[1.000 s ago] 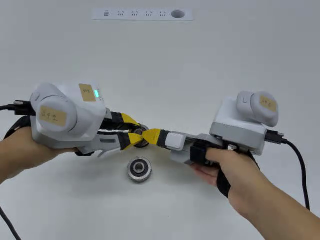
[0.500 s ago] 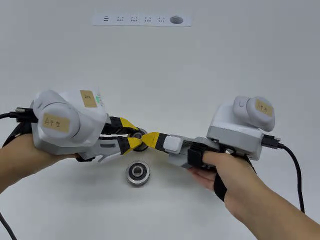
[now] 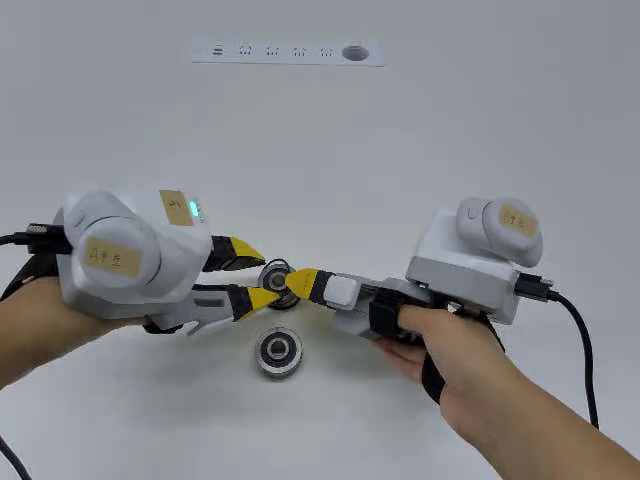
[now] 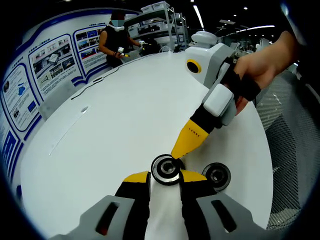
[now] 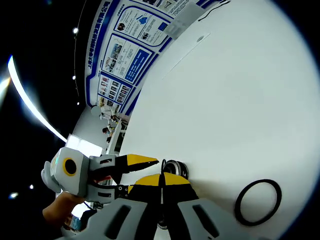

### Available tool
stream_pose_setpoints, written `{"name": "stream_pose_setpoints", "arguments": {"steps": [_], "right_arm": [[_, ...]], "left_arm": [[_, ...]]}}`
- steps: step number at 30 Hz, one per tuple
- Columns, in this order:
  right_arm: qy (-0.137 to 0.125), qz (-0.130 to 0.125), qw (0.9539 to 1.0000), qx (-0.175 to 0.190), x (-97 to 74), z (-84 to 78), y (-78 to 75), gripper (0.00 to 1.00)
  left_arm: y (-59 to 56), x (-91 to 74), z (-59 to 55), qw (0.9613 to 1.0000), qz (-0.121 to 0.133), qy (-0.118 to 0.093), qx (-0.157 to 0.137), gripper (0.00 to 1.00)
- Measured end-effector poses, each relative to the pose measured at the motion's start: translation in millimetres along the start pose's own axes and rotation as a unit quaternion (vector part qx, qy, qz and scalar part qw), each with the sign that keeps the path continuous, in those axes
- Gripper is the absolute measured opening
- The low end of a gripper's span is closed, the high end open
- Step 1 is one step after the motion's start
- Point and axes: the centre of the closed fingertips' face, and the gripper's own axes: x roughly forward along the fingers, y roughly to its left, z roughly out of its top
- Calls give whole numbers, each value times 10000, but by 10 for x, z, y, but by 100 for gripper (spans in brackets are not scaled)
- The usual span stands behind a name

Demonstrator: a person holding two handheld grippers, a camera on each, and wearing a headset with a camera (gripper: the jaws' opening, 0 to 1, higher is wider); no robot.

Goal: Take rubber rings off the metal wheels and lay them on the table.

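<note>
Wheel [image 3: 277,277] held off table [image 3: 450,150], tilted, rim pinched in clenched right gripper [image 3: 303,283]. Left gripper [image 3: 257,274] jaws spread, released, tips either side of wheel, nearest for regrasp. Freed ring [image 5: 257,201] lies on table.

White table [image 3: 450,150] with power strip [image 3: 288,52]; blue poster wall [image 4: 45,65] beyond.

1. The right gripper [image 5: 161,179] pokes up from the bottom, with its two yellow tips pressed together.
2. A small metal wheel [image 5: 175,168] is just past those tips.
3. A black rubber ring [image 5: 236,205] lies flat on the white table [image 5: 225,100], off to the right and apart from the wheel.
4. The left gripper [image 5: 142,174] comes in from the left, held by a hand [image 5: 57,212]. Its yellow tips are apart, near the wheel.
5. Blue and white posters [image 5: 125,50] hang on the far wall.
</note>
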Motion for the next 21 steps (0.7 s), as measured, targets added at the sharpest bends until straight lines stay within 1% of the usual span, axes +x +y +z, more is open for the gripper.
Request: {"name": "stream_pose_setpoints", "arguments": {"steps": [6,8,10,11,12,13,15,16,19,21], "right_arm": [[8,9,10000,-55,49,7,56,2],[11,26,10000,-59,57,4,78,2],[-35,123,9999,-36,52,17,135,2],[-123,224,9997,-32,40,49,186,2],[-160,259,9995,-21,28,66,206,2],[-194,284,9994,14,16,85,223,2],[-345,357,9987,120,-30,162,251,2],[-410,338,9985,143,-72,200,242,2],[-558,280,9978,201,-176,282,186,2],[-648,195,9973,290,-256,321,117,2]], "left_arm": [[52,-115,-20,9997,195,-42,-130,23],[56,-137,-29,9996,224,-42,-155,23],[58,-161,-32,9995,261,-53,-179,23],[59,-177,-28,9994,280,-69,-198,23],[61,-186,-19,9993,292,-94,-216,23],[63,-195,-9,9992,301,-118,-248,24],[72,-212,33,9988,334,-171,-329,24],[78,-211,64,9986,356,-215,-341,25],[81,-197,146,9979,351,-340,-427,26],[77,-180,185,9979,351,-375,-401,27]]}}
